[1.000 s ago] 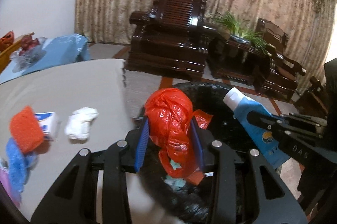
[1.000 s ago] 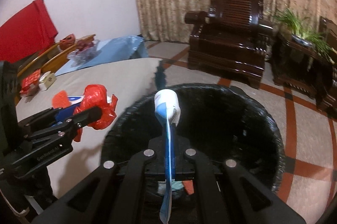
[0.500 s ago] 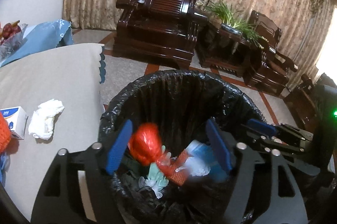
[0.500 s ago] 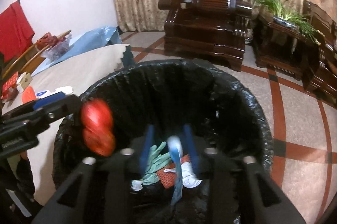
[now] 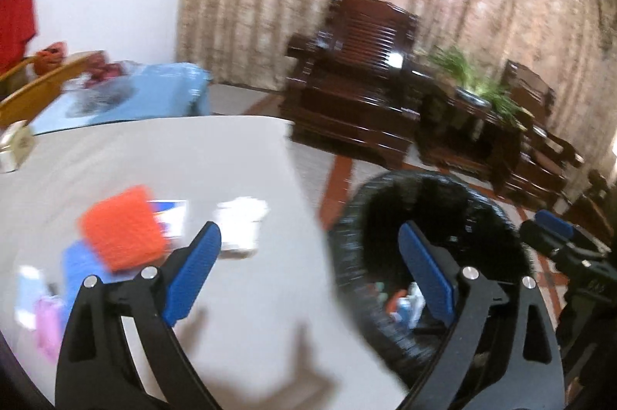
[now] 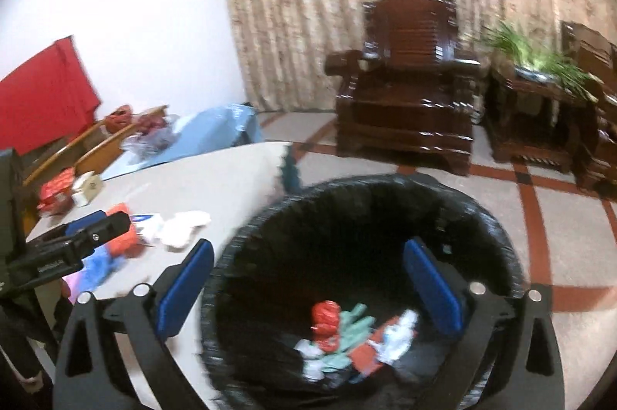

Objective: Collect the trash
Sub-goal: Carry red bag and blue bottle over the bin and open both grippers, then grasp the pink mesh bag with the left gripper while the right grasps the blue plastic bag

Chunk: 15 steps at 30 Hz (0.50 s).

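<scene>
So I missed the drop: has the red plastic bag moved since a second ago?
Yes. The red plastic bag has left the left gripper, now open and empty, and dropped to the bottom of the black bin.

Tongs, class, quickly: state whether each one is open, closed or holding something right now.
Left tongs: open, holding nothing.
Right tongs: open, holding nothing, above the black bin.
</scene>
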Tool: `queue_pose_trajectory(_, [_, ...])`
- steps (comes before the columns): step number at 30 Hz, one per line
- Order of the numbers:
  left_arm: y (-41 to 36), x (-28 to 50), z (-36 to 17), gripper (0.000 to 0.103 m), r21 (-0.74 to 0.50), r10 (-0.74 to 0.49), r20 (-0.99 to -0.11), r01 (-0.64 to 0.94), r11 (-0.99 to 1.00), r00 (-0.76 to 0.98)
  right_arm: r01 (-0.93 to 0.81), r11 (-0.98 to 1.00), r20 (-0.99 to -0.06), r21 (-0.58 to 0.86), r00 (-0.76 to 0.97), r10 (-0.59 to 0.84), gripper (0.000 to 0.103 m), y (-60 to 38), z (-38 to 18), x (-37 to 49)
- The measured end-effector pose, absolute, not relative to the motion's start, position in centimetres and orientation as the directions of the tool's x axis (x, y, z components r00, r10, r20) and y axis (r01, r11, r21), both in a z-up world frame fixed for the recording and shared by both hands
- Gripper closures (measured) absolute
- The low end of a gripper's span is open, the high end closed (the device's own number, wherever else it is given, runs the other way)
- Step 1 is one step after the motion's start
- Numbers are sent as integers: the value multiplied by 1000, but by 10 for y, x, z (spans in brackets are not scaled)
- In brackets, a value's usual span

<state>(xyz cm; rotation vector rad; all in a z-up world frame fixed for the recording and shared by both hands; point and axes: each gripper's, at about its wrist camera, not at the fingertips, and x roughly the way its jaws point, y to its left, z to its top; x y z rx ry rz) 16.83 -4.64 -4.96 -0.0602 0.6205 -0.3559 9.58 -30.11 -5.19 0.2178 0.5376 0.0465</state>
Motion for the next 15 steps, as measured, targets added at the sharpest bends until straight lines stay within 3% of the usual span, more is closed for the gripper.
queue_pose_trajectory(6, [26, 140, -47, 12, -123, -207, -563, 167, 978, 800, -112, 969, -475, 218, 855, 206, 6, -246, -43, 105])
queue_pose_trajectory(15, [101, 119, -54, 12, -69, -59, -582, 23, 997, 811, -262, 947, -513, 184, 796, 320, 6, -158, -58, 123])
